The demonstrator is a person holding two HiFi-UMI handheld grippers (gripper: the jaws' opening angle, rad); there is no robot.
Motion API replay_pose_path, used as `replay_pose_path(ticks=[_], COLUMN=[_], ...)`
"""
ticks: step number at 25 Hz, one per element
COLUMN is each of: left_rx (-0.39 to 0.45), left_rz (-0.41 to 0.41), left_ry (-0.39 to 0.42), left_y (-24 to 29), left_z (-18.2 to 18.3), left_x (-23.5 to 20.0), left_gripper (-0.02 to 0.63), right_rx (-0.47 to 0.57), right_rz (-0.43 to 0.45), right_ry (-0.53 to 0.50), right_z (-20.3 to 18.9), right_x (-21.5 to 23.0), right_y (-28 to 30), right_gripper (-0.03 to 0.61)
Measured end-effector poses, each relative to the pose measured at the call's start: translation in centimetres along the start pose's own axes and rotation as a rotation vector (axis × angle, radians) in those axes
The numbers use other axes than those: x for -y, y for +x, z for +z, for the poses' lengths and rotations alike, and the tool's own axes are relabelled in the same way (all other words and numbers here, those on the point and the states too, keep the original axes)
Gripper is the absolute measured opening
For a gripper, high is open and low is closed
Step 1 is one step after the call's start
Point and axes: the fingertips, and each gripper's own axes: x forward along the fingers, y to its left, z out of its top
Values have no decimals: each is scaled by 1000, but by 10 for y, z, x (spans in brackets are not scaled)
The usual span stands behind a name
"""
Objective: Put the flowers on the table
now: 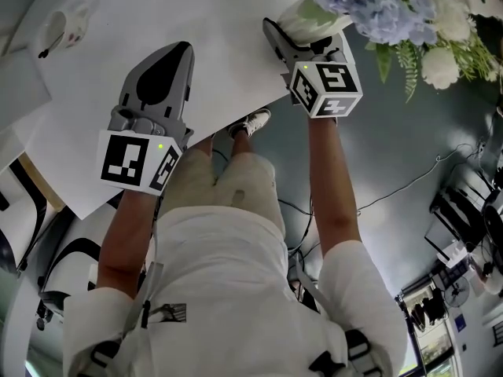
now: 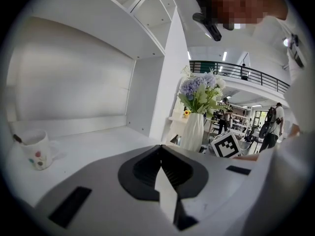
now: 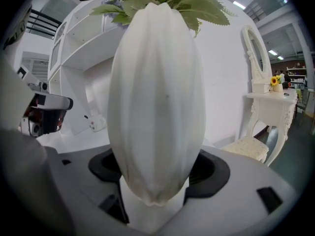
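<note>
— Which way does the vase (image 3: 156,102) stand?
— Upright, its long axis vertical and the flowers (image 1: 385,10) on top, at the table (image 1: 196,22) edge.
— And the grippers?
— The right gripper (image 3: 156,170) clamps the vase's body between its jaws. The left gripper (image 2: 161,168) is closed on nothing above the table. A mug (image 2: 35,150) stands further in on the table.

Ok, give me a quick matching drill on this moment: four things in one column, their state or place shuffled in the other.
1 left gripper
2 right gripper
3 mug
4 flowers

A in the white vase
B shut, empty
C standing on the table
D shut on the white vase

Pairs: 1-B, 2-D, 3-C, 4-A
</note>
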Motion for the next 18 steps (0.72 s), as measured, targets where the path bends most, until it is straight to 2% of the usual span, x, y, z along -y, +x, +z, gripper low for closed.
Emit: replay_pose_path(ticks=[18], left_rx=[9], left_rz=[58], left_ry=[-62], left_y=[-16], left_z=[-15], left_x=[-17], left_gripper=[12], right_rx=[22], right_rz=[-29], right_ry=[-21], right_z=[0], right_x=[-2], right_y=[2], right_gripper=[364])
